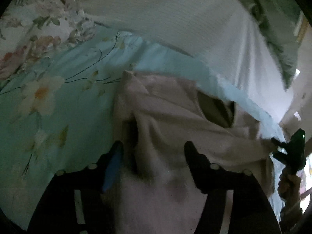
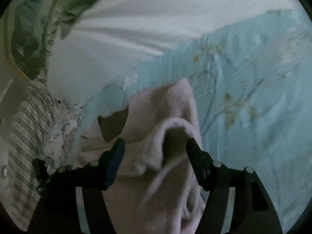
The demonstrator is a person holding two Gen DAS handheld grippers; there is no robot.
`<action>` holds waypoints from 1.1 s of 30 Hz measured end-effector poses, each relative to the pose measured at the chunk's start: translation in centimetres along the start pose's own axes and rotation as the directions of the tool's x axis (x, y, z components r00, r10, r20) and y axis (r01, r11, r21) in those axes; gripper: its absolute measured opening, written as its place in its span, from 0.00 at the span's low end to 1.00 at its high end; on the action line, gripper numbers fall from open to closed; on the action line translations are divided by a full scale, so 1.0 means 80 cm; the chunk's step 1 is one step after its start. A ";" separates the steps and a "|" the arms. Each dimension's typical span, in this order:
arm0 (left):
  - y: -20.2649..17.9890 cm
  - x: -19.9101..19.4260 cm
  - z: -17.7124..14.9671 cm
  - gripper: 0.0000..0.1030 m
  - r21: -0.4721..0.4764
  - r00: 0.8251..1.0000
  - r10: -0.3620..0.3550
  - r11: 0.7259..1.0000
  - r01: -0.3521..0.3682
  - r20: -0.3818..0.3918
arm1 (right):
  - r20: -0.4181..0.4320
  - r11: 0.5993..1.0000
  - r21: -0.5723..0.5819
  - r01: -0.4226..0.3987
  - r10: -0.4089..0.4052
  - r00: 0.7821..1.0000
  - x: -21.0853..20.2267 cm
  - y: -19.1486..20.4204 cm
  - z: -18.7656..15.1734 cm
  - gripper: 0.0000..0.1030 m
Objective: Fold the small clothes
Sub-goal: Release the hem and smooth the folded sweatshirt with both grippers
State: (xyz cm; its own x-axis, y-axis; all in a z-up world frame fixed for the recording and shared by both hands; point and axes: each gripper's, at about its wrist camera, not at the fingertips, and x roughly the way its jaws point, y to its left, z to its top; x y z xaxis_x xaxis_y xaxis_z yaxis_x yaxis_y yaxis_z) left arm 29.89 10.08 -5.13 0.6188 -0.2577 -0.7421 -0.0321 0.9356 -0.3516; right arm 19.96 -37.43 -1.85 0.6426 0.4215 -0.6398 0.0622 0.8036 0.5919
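A small pale pink garment (image 1: 171, 117) lies on a light blue floral bedsheet (image 1: 58, 101). It bunches up between the fingers of my left gripper (image 1: 154, 152), whose jaws stand wide apart around the cloth. In the right wrist view the same pink garment (image 2: 167, 105) is raised in a fold between the fingers of my right gripper (image 2: 156, 148), also spread wide, with cloth draped over the gap. My right gripper also shows at the far right of the left wrist view (image 1: 290, 152), at the garment's edge.
A white bedcover (image 1: 195, 19) lies beyond the garment. A green leafy pillow (image 1: 273, 29) sits at the back right. A striped cloth (image 2: 29, 126) hangs at the left in the right wrist view, past the bed's edge.
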 end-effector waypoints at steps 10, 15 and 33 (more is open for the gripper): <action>-0.083 0.018 -0.070 0.62 0.163 0.990 -0.033 0.985 0.056 -0.140 | -0.308 0.881 -0.472 -0.027 -0.136 0.941 0.077 0.125 -0.092 0.37; -0.090 0.060 -0.042 0.62 0.199 0.988 0.043 0.980 -0.012 -0.151 | -0.284 0.873 -0.478 0.094 -0.255 0.924 0.139 0.108 -0.048 0.24; 0.014 0.021 0.044 0.62 -0.190 0.996 0.047 0.981 -0.033 0.071 | 0.043 0.991 -0.065 0.119 -0.117 0.992 0.048 0.072 -0.036 0.25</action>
State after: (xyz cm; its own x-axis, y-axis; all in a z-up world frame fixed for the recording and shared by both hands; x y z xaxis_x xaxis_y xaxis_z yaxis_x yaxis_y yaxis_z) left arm 33.64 11.53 -4.80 0.6705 -0.1953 -0.7158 -0.2014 0.8806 -0.4289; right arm 20.59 -30.00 -2.29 0.6634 0.3064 -0.6827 0.0889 0.8736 0.4785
